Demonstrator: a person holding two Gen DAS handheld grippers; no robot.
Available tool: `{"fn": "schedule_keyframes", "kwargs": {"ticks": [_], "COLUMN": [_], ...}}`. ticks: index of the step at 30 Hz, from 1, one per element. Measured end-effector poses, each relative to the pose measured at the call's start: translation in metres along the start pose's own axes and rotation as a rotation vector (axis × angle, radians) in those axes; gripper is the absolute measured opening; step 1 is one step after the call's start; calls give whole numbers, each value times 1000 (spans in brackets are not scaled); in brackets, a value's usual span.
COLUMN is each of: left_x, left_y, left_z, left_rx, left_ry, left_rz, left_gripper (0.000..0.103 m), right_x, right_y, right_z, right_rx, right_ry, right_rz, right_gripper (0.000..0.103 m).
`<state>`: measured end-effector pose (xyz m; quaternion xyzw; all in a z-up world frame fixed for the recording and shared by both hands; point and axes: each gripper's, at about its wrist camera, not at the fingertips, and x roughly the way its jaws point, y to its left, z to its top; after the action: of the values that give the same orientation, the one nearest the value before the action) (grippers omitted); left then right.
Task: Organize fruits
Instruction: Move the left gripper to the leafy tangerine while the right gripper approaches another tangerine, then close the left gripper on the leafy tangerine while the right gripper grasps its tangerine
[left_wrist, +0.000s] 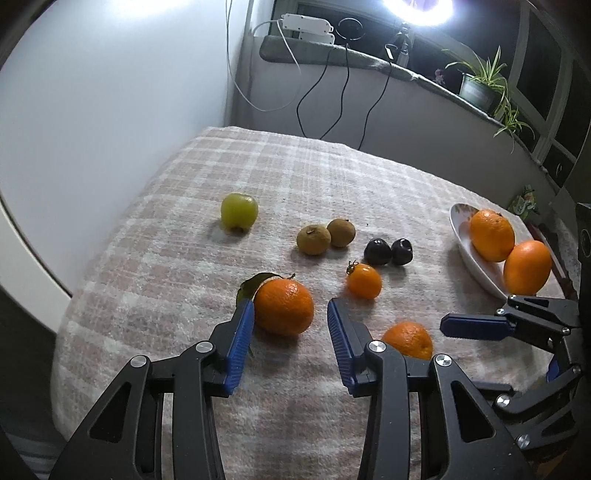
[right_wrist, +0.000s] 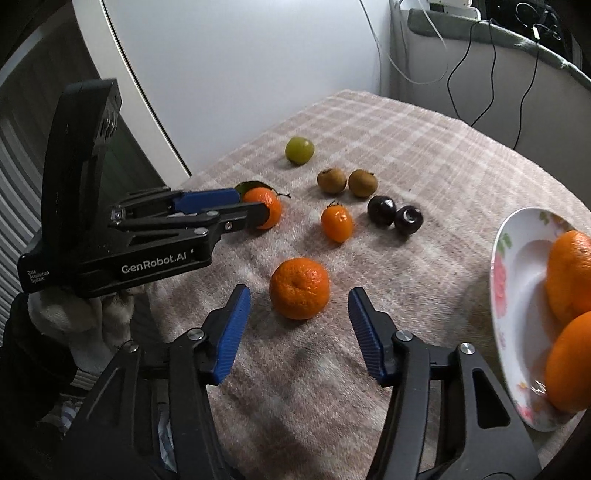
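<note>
A tangerine with a leaf (left_wrist: 283, 306) lies on the checked cloth between the tips of my left gripper (left_wrist: 290, 303). The left pad is against its skin, while a narrow gap shows at the right pad. In the right wrist view that left gripper (right_wrist: 251, 205) reaches the same tangerine (right_wrist: 267, 210) from the left. A second tangerine (right_wrist: 299, 288) sits just ahead of my right gripper (right_wrist: 298, 291), whose jaws stand wide of it on both sides. At the right, a white flowered plate (right_wrist: 517, 280) holds two oranges (right_wrist: 569, 273).
Also on the cloth (left_wrist: 184, 258) are a green fruit (left_wrist: 239, 211), two brown fruits (left_wrist: 313, 240), two dark plums (left_wrist: 377, 251) and a small orange fruit (left_wrist: 364, 281). Behind them run a white wall, hanging cables and a sill with plants. A gloved hand (right_wrist: 85, 317) holds the left gripper.
</note>
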<state>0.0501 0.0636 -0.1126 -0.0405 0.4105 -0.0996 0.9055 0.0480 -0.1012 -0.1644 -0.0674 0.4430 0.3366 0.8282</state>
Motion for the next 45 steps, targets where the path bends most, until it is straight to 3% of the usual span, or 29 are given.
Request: {"fn": "schedule_keyframes", "kwargs": {"ticks": [12, 25, 37, 45], "left_x": [11, 5, -8, -6], "left_y": [3, 4, -17, -46], "left_z": [2, 1, 9, 22], "left_rx": [5, -14, 10, 61], "left_ry": [22, 0, -41, -61], "left_rz": [27, -4, -61, -121], "left_gripper": [39, 36, 36, 36], "right_x": [21, 13, -24, -61], "right_y": [0, -4, -16, -30], "right_z": [3, 1, -7, -21], "right_rx": [-6, 22, 55, 74], "right_ry": [47, 25, -47, -108], "right_rz": [4, 29, 3, -97], "right_gripper": [42, 40, 40, 40]}}
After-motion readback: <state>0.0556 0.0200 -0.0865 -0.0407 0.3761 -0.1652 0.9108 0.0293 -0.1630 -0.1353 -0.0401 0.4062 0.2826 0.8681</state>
